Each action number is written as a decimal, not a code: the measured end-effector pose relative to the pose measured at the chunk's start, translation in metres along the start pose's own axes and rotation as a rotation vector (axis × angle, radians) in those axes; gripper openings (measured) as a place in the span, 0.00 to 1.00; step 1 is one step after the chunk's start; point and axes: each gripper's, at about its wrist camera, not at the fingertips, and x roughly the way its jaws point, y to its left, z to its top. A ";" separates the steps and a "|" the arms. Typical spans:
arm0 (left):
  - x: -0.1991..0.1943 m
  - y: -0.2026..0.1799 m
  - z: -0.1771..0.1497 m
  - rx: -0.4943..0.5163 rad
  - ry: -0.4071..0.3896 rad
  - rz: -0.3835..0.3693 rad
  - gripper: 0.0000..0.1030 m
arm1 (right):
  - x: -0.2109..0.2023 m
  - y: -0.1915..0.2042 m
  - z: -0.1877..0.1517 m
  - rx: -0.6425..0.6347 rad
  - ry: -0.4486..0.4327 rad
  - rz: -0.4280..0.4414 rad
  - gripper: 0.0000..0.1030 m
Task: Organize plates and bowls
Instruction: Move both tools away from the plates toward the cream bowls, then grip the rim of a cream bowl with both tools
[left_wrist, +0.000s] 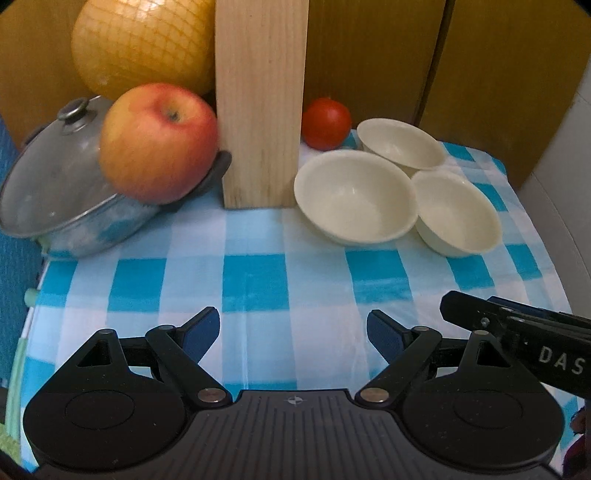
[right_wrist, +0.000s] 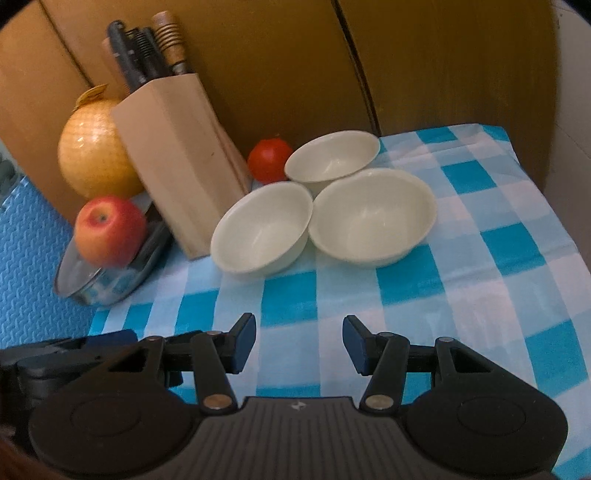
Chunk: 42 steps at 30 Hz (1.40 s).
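Note:
Three cream bowls sit touching in a cluster on the blue-and-white checked cloth (left_wrist: 258, 280). One bowl (left_wrist: 354, 199) (right_wrist: 262, 229) stands beside the knife block, one (left_wrist: 400, 142) (right_wrist: 332, 157) is at the back by the tomato, and one (left_wrist: 456, 212) (right_wrist: 373, 216) is on the right. All are upright and hold nothing. My left gripper (left_wrist: 293, 326) is open over the cloth, well short of the bowls. My right gripper (right_wrist: 299, 332) is open too, nothing between its pads, and its side (left_wrist: 517, 332) shows at the right of the left wrist view.
A wooden knife block (left_wrist: 262, 110) (right_wrist: 177, 166) stands left of the bowls. An apple (left_wrist: 159, 142) (right_wrist: 109, 230) rests on a lidded pot (left_wrist: 55, 188). A netted pomelo (right_wrist: 94, 155) and a tomato (left_wrist: 325, 123) (right_wrist: 267, 158) are behind. Cardboard walls (right_wrist: 295, 74) close the back. The cloth drops off at the right edge.

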 end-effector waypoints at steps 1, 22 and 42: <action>0.003 0.000 0.003 -0.005 -0.001 0.006 0.88 | 0.003 0.000 0.003 0.004 -0.004 -0.003 0.49; 0.050 0.007 0.054 -0.132 0.015 -0.005 0.88 | 0.048 -0.014 0.047 0.227 -0.010 0.113 0.49; 0.080 0.011 0.061 -0.183 0.089 -0.061 0.56 | 0.073 -0.017 0.051 0.348 0.058 0.183 0.45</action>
